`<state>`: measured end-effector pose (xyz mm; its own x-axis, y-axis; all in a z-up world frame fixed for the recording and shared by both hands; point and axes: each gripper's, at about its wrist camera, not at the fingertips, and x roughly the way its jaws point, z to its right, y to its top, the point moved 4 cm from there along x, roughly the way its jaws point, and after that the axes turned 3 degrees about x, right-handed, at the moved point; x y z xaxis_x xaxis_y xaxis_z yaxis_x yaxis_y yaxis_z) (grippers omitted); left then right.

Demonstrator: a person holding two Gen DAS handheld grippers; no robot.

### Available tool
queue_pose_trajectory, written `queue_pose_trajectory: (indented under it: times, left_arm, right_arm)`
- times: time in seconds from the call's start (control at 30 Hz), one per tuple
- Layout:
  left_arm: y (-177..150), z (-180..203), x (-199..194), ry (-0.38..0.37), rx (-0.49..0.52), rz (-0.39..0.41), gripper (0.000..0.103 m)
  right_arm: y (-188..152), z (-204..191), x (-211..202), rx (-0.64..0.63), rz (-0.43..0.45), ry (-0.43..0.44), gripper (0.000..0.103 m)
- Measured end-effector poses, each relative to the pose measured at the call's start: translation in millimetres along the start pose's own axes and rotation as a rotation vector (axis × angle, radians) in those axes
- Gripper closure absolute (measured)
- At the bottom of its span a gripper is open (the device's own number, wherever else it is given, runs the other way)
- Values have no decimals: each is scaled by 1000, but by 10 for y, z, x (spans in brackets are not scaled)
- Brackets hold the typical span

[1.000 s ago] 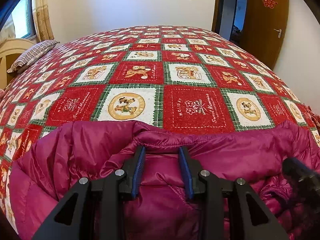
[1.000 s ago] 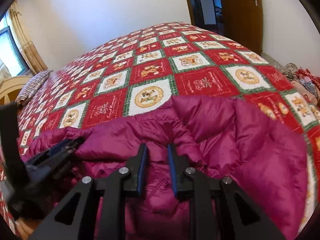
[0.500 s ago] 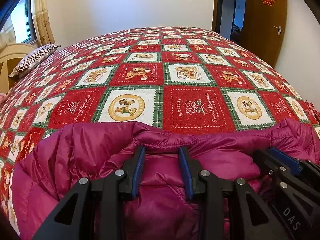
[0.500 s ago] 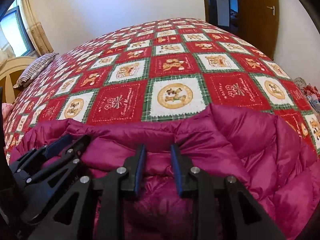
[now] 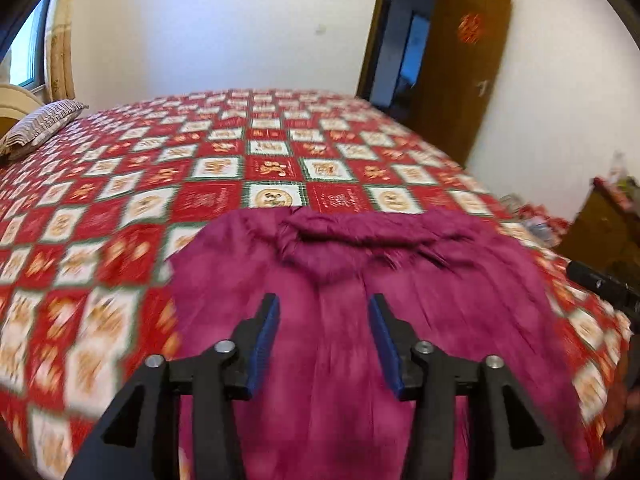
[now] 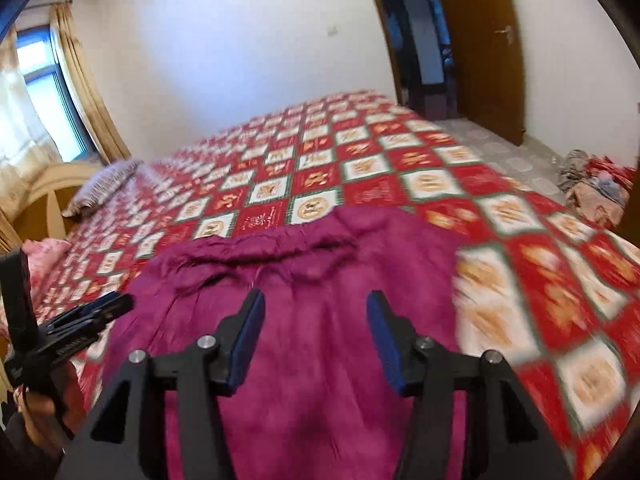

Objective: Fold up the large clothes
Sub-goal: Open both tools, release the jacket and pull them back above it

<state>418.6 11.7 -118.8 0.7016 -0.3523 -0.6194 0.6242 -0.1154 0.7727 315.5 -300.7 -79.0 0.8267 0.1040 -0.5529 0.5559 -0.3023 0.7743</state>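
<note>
Jacket (image 5: 360, 320) flat on bedspread (image 5: 100, 208) — both jaws just opened, empty, above it.

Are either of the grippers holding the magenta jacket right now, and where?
Neither. The left gripper and right gripper have just been opening; nothing sits between their jaws above the jacket.

A red, white and green patchwork bedspread (image 5: 276, 168) covers the whole bed. At its head lies a striped pillow (image 5: 38, 128) against a pale wooden headboard (image 6: 44, 192). Beige curtains (image 6: 86, 92) hang beside the window (image 6: 40, 92). A brown door (image 5: 460, 80) stands open on the far wall, a red ornament (image 5: 470, 28) stuck to it. A heap of clothes (image 6: 596, 188) sits on the floor past the bed.
</note>
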Motion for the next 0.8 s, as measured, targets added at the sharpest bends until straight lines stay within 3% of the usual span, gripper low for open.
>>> queue_pose_trajectory:
  times: [0.13, 0.3, 0.4, 0.53, 0.67, 0.8]
  left_arm:
    - [-495, -105, -695, -27, -7, 18, 42]
    - [-1178, -293, -1359, -53, -67, -10, 41]
    - [-1508, -373, -1628, -67, -106, -18, 40]
    - [-1869, -397, -1843, -42, -125, -28, 39]
    - [-2121, -334, -1926, 7, -95, -46, 39]
    - [-2308, -204, -2015, 13, 0, -38, 39]
  right_arm:
    - [-353, 197, -813, -16, 15, -51, 47]
    - [-767, 443, -1633, 1, -8, -99, 47]
    - [-904, 553, -1971, 12, -35, -101, 36]
    - [-1145, 630, -2039, 31, -77, -103, 36]
    - [-1493, 552, -1796, 4, -147, -105, 36]
    - [-1799, 427, -1598, -47, -210, -99, 36]
